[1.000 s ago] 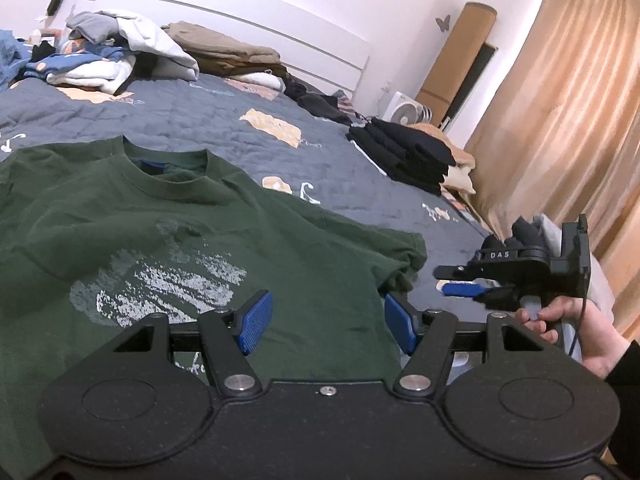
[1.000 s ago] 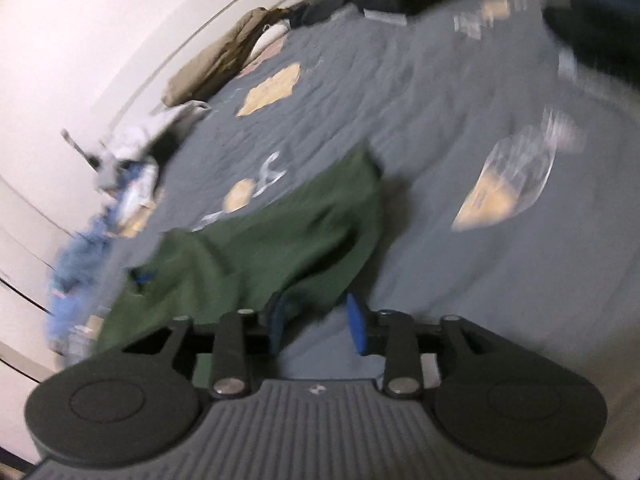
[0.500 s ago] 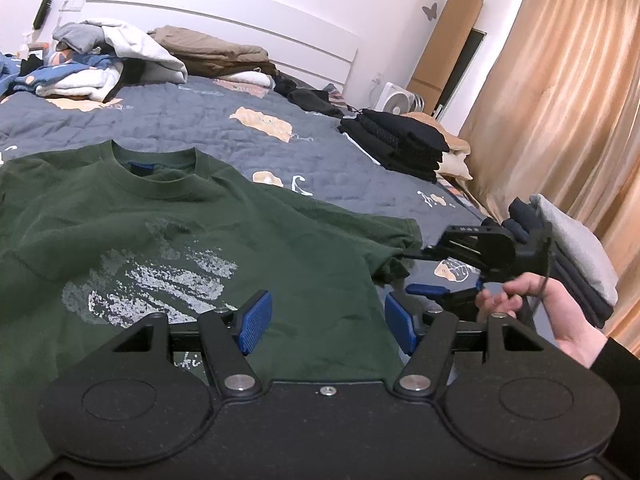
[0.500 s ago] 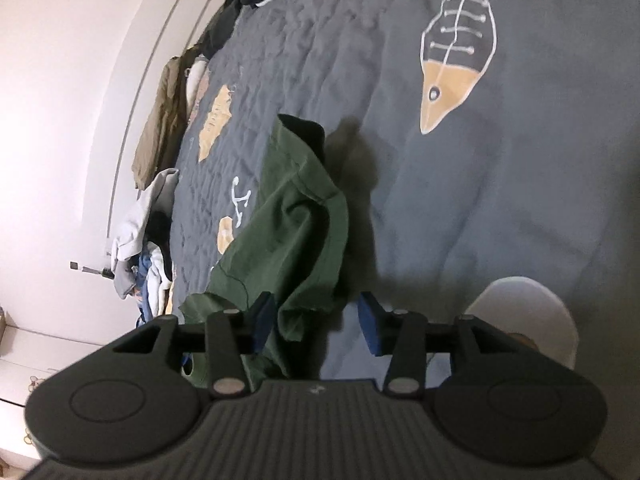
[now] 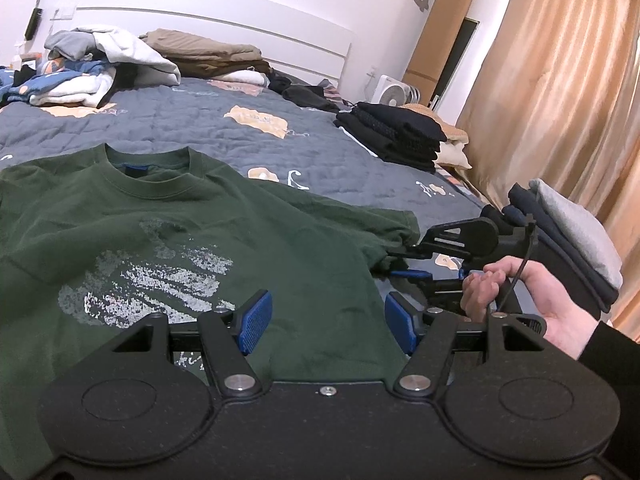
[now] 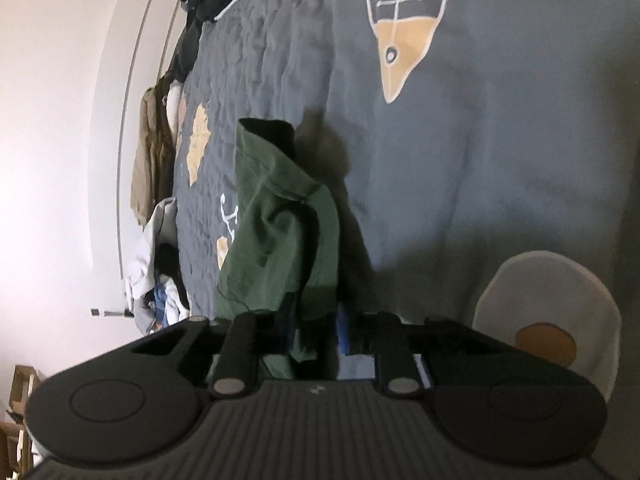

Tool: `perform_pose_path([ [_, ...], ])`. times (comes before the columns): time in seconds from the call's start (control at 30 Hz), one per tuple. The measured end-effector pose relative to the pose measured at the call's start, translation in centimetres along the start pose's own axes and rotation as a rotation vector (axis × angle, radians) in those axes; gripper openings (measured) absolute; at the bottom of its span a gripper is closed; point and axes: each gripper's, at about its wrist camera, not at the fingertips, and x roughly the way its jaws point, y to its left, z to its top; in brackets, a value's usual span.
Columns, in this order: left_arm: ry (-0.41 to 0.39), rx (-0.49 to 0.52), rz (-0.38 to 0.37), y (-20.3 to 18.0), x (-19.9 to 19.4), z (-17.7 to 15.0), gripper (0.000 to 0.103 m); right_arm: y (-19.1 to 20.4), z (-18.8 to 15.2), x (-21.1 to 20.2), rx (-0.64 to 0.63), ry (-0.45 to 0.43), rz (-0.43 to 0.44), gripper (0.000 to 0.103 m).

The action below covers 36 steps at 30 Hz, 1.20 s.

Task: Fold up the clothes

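A dark green T-shirt (image 5: 200,232) with a faded white print lies face up on the grey quilt, collar towards the headboard. My left gripper (image 5: 326,316) hovers open over the shirt's lower right part, with only flat cloth below its blue pads. At the shirt's right sleeve (image 5: 384,224), a hand (image 5: 540,296) holds my right gripper (image 5: 400,264), rolled on its side. In the right wrist view the bunched sleeve (image 6: 280,216) runs down into my right gripper (image 6: 314,330), whose jaws have drawn in on the cloth.
A folded black stack (image 5: 400,136) and a navy and grey folded stack (image 5: 568,232) sit along the bed's right edge. Unfolded clothes (image 5: 100,68) and brown garments (image 5: 204,52) lie against the headboard. A curtain (image 5: 560,100) hangs to the right. The quilt (image 6: 480,140) spreads beyond the sleeve.
My right gripper came down to the sleeve, rolled onto its side, and its jaws narrowed onto the cloth. The left gripper stayed open and barely moved.
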Motion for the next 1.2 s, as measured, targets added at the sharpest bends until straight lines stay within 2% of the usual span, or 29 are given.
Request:
perform_pose_path([
  [0.17,-0.01,-0.009,0.003,0.3,-0.3,0.2,0.062,1.5,0.1,-2.0,-0.042,-0.054,-0.016,0.015],
  [0.2,-0.011,-0.011,0.004,0.4,-0.3,0.2,0.062,2.0,0.1,-2.7,-0.066,-0.078,-0.025,0.003],
  [0.4,-0.012,-0.012,0.003,0.5,-0.3,0.3,0.062,4.4,0.1,-5.2,-0.248,-0.122,-0.094,0.004],
  [0.5,-0.014,-0.012,0.0,0.7,-0.4,0.4,0.062,3.5,0.4,-6.0,-0.227,-0.144,-0.117,0.003],
  [0.6,-0.019,-0.015,0.0,0.9,-0.5,0.5,0.062,4.2,0.0,-8.0,-0.265,-0.26,-0.138,0.0],
  [0.67,-0.021,-0.022,-0.001,1.0,-0.5,0.6,0.062,5.6,-0.1,-10.5,-0.36,-0.368,-0.12,0.0],
  [0.73,-0.018,-0.017,-0.002,0.9,-0.4,0.5,0.062,6.1,0.4,-11.9,-0.384,-0.4,-0.096,0.0],
  [0.77,-0.016,-0.013,-0.003,0.8,-0.4,0.5,0.062,5.9,0.7,-12.0,-0.38,-0.397,-0.1,0.0],
  [0.87,-0.011,-0.003,-0.004,0.5,-0.2,0.4,0.062,3.9,1.7,-10.5,-0.306,-0.276,-0.128,0.003],
  [0.93,-0.007,0.003,-0.005,0.3,-0.1,0.3,0.062,2.4,1.8,-9.0,-0.232,-0.17,-0.113,0.005],
  [0.97,-0.005,0.007,-0.005,0.2,-0.1,0.3,0.062,1.8,1.6,-8.3,-0.187,-0.123,-0.07,0.005],
  [1.03,-0.002,0.006,-0.004,0.2,0.0,0.2,0.062,0.8,1.4,-6.4,-0.099,-0.031,-0.035,0.013],
  [1.2,0.003,0.013,0.001,0.1,0.2,0.1,0.062,-0.4,0.4,-3.3,-0.021,0.045,-0.057,0.031],
])
